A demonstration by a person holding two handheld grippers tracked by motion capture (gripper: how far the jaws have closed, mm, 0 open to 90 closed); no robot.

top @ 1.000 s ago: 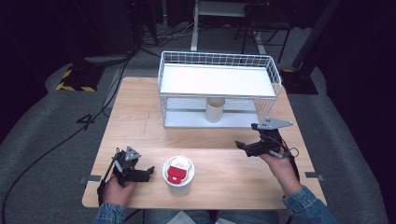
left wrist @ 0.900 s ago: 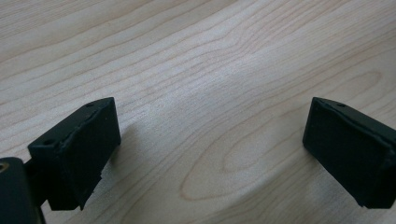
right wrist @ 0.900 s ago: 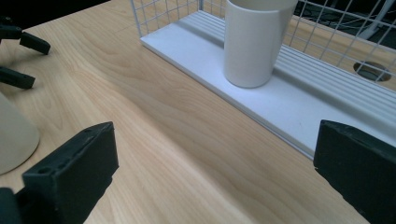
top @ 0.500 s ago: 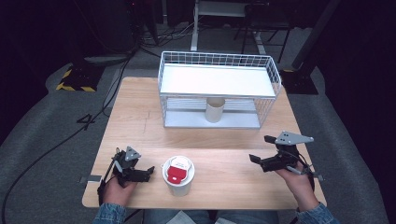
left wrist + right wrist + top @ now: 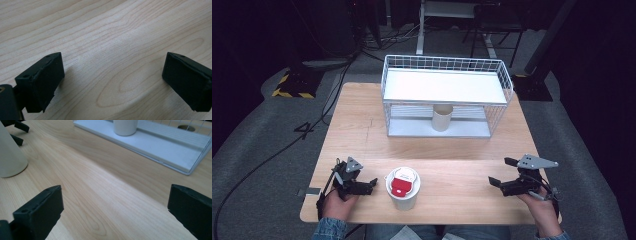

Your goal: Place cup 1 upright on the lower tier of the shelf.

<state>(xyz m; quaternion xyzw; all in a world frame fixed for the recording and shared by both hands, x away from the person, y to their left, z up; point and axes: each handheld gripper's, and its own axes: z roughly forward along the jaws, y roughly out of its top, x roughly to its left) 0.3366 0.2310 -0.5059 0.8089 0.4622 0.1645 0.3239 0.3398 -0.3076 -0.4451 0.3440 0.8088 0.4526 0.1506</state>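
Left gripper (image 5: 373, 182): jaws apart, nothing between them. The left gripper view looks down on bare wood grain between the two black jaws. In the high view the gripper sits low over the light wooden counter (image 5: 462, 170) near its front left corner, held in the person's left hand (image 5: 337, 202), jaws pointing toward the white paper cup with a red-and-white lid (image 5: 402, 187). The cup stands upright just beside the jaw tips; contact cannot be told from this view.

Right gripper (image 5: 501, 172): jaws apart, empty, bare counter between them in the right gripper view. Held in the person's right hand (image 5: 544, 212) near the front right edge of the counter, grey three-cornered plate on top, jaws pointing left toward the cup and well apart from it. In the right gripper view the cup's white wall (image 5: 10, 152) shows at far left, with the other gripper's jaw tips beyond it.

Farther back: white wire-mesh rack with a flat white shelf (image 5: 444, 85) stands at the rear of the counter. A small cream cylindrical cup (image 5: 442, 117) stands upright on the rack's lower tray, under the shelf, about mid-width.
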